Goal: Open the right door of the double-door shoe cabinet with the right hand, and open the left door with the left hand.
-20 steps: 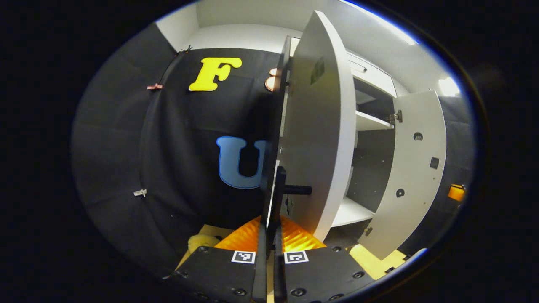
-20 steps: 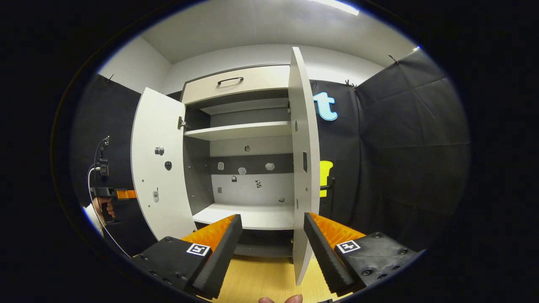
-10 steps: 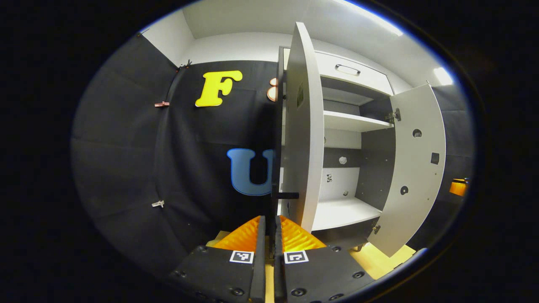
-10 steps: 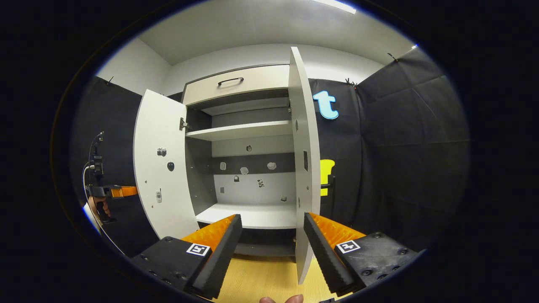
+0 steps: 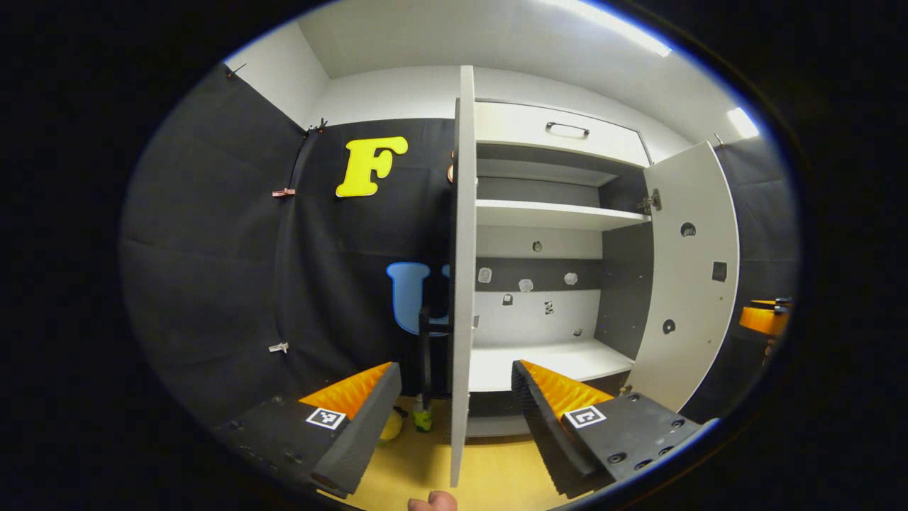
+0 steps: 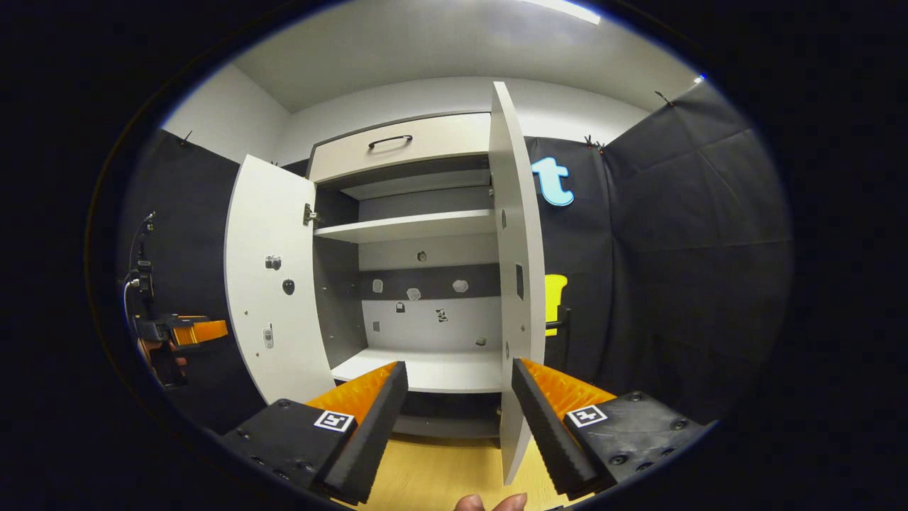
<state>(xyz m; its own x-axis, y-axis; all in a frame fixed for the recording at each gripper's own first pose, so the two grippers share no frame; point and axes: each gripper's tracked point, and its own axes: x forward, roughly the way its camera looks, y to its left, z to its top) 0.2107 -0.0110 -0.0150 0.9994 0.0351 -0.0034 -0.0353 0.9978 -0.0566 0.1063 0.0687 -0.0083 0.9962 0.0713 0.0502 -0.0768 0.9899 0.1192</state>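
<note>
The white shoe cabinet point(image 5: 546, 213) stands with both doors swung out. In the left gripper view, the left door point(image 5: 462, 270) is seen edge-on straight ahead, its black handle point(image 5: 424, 341) on the far side. My left gripper point(image 5: 454, 426) is open, a little back from that door's edge and touching nothing. The right door point(image 5: 688, 277) hangs wide at the right. In the right gripper view, the right door point(image 6: 518, 284) is nearly edge-on, and my right gripper point(image 6: 457, 426) is open and empty in front of it. The left door point(image 6: 273, 284) and the left gripper point(image 6: 181, 330) show farther left.
Inside are a white upper shelf point(image 6: 404, 226) and a bottom shelf point(image 6: 425, 369), both bare. A shut drawer point(image 6: 397, 145) with a black handle tops the cabinet. Black cloth walls close both sides. The floor point(image 5: 489, 475) is pale wood, with a small yellow-green thing point(image 5: 422, 422) by the left door.
My left gripper has opened, let go of the left door's handle and drawn back, turning toward the cabinet's inside. The left door swung wider. The right gripper has hardly moved.
</note>
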